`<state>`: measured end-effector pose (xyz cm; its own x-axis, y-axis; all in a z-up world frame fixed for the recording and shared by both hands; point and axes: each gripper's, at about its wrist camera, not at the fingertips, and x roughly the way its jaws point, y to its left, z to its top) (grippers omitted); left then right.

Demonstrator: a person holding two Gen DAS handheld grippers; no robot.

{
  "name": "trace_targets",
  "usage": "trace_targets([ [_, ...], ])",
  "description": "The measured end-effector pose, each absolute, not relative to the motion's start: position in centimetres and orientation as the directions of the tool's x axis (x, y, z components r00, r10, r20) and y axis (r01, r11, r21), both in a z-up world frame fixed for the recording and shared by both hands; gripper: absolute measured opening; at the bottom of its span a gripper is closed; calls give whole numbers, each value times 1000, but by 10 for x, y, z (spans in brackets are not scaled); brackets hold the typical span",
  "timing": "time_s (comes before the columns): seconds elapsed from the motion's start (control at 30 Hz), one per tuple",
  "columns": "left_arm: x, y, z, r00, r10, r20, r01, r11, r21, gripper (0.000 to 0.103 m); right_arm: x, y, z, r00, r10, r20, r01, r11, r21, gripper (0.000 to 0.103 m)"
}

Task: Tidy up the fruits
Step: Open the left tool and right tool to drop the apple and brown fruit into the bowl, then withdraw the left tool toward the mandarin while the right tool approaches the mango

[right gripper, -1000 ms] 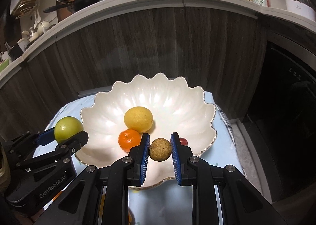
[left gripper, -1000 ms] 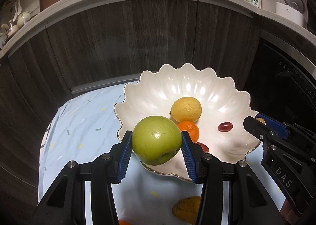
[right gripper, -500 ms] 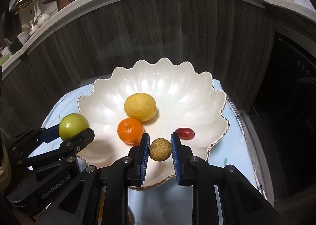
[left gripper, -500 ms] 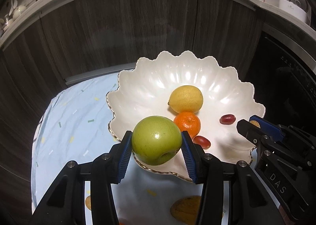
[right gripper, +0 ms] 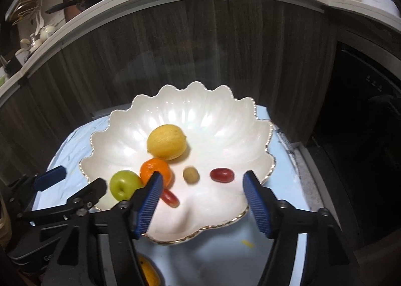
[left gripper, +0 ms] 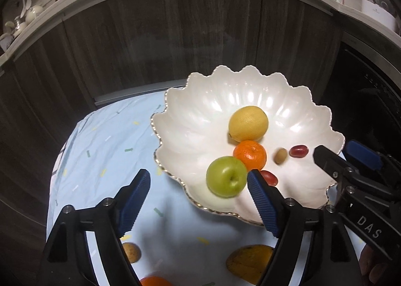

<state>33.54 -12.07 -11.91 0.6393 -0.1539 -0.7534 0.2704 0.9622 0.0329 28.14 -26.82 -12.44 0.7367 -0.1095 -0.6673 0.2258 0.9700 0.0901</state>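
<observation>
Green apple [left gripper: 226,180] and brown fruit [right gripper: 191,174] dropped into bowl [left gripper: 250,90]; both grippers' fingers [left gripper: 263,203] spread open, empty

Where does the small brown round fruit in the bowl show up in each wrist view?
Left wrist: small brown fruit right of centre, between the orange and a red grape.
Right wrist: near centre, same neighbours either side.
Shared landmark: the lemon, behind it in the white bowl.

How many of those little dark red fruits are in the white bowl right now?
2. One red fruit lies toward the right side of the white bowl, right of the small brown fruit. The other red fruit lies nearer the front, just below the orange. More could be hidden.
</observation>
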Motion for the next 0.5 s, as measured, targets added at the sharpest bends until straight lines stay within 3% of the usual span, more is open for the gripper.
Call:
trace_targets([
  [0.13,334,-114,-115,654,-137,-744,244,969,36,94,279,-269,-119,741,-144,-656,252,965,72,83],
  [0.5,319,-98,-97,687,-118,-717,216,975,46,98,268,-255,-103,758,-144,-636,232,971,57,83],
])
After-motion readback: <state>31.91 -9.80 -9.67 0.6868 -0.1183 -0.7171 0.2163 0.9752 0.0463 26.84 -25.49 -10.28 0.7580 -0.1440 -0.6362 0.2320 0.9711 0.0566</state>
